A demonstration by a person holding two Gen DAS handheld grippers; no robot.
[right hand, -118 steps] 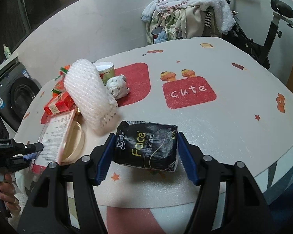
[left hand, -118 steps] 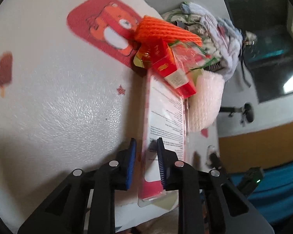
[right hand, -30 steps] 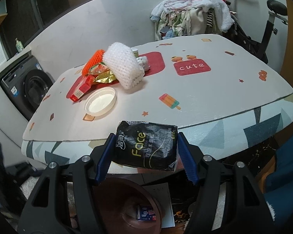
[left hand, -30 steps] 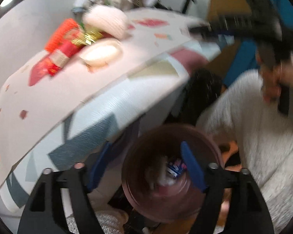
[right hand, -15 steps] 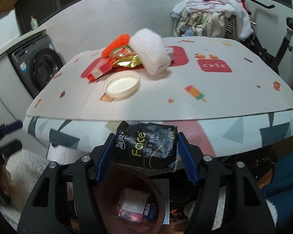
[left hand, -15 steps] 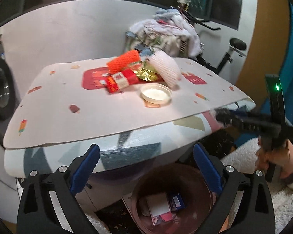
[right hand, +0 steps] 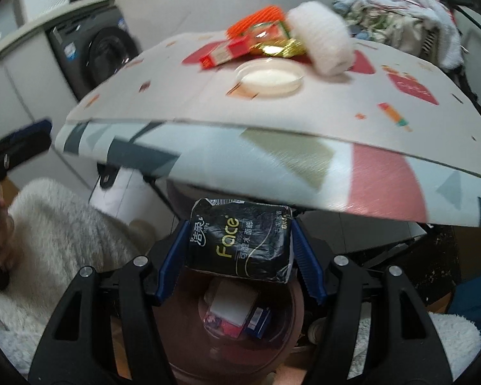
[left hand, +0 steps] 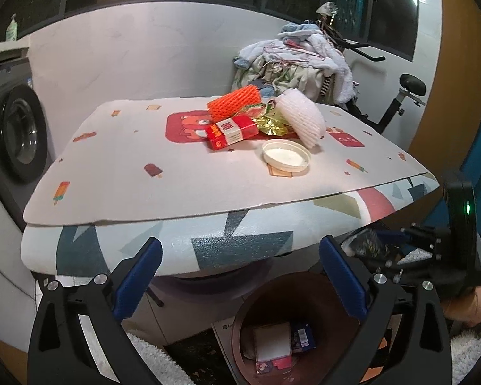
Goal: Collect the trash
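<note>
The right hand-held gripper [right hand: 240, 260] is clamping a black tissue pack [right hand: 240, 243] by its short ends above the brown bin [right hand: 291, 330]; soft and light, it is likely crushing easily. The left hand-held gripper [left hand: 240, 276] is hanging released and empty, its jaws having just been opening.

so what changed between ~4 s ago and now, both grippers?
The left gripper let go of the flat pink package; it now lies in the bin, and the jaws have just been opening, nothing between them. The right gripper carried the black tissue pack off the table to above the bin. Unchanged: the pack stays clamped; the white lid and red box remain on the table.
</note>
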